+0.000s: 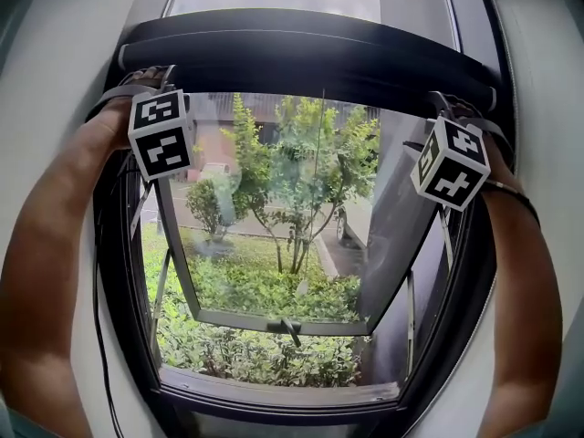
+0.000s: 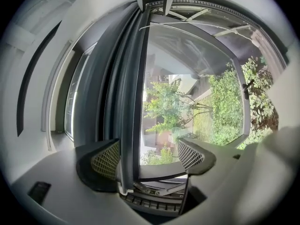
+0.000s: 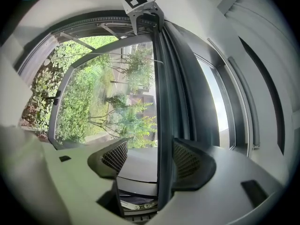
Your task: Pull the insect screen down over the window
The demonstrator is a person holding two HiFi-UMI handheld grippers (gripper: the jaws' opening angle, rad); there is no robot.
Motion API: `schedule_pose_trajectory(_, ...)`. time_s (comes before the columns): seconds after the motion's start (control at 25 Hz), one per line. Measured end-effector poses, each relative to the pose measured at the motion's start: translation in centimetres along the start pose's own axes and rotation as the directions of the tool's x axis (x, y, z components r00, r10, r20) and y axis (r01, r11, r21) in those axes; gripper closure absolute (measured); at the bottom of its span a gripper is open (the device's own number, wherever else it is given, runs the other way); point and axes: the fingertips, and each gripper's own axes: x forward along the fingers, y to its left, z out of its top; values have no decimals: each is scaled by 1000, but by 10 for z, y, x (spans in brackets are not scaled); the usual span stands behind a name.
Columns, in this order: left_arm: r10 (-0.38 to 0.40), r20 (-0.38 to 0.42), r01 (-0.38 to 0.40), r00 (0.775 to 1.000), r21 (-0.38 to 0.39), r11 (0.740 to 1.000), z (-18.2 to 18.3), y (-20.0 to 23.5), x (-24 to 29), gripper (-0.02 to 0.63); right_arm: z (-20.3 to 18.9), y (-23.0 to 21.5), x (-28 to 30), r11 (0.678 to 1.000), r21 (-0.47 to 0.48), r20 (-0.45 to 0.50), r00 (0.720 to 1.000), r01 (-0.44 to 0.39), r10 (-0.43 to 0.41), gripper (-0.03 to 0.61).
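The insect screen's dark pull bar (image 1: 310, 62) runs across the top of the window, high up near the roller housing. My left gripper (image 1: 153, 85) is at the bar's left end and my right gripper (image 1: 449, 109) at its right end, each partly hidden behind its marker cube. In the left gripper view the bar (image 2: 125, 102) passes between the wide-apart jaws of the left gripper (image 2: 147, 153), close to the left pad (image 2: 107, 159). In the right gripper view the bar (image 3: 164, 102) lies against the right pad (image 3: 186, 161) of the right gripper (image 3: 150, 156), whose jaws also stand open.
The glass sash (image 1: 274, 320) is swung outward, its handle (image 1: 290, 328) at the bottom middle. Trees and shrubs (image 1: 301, 181) fill the view outside. A thin cord (image 1: 99, 318) hangs down the left frame. White wall flanks the window on both sides.
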Motion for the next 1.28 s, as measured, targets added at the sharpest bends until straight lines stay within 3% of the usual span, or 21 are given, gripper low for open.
schedule_pose_trajectory(0.2, -19, 3, 19, 1000, 30, 999, -3, -13, -5, 233, 1, 12, -6, 999, -2, -17, 999, -41, 41, 288)
schedule_pose_trajectory(0.56, 19, -10, -18, 1000, 91, 996, -9, -27, -5, 233, 3, 34, -11, 996, 6, -50, 994, -94, 94, 288)
schedule_pose_trajectory(1.08, -185, -71, 193, 980, 125, 973, -15, -103, -39, 235, 4, 100, -38, 966, -5, -45, 965, -258, 257, 301)
schedule_pose_trajectory(1.28, -224, -68, 232, 972, 137, 963, -17, -132, -50, 236, 5, 130, -49, 958, -2, -17, 958, -286, 286, 305)
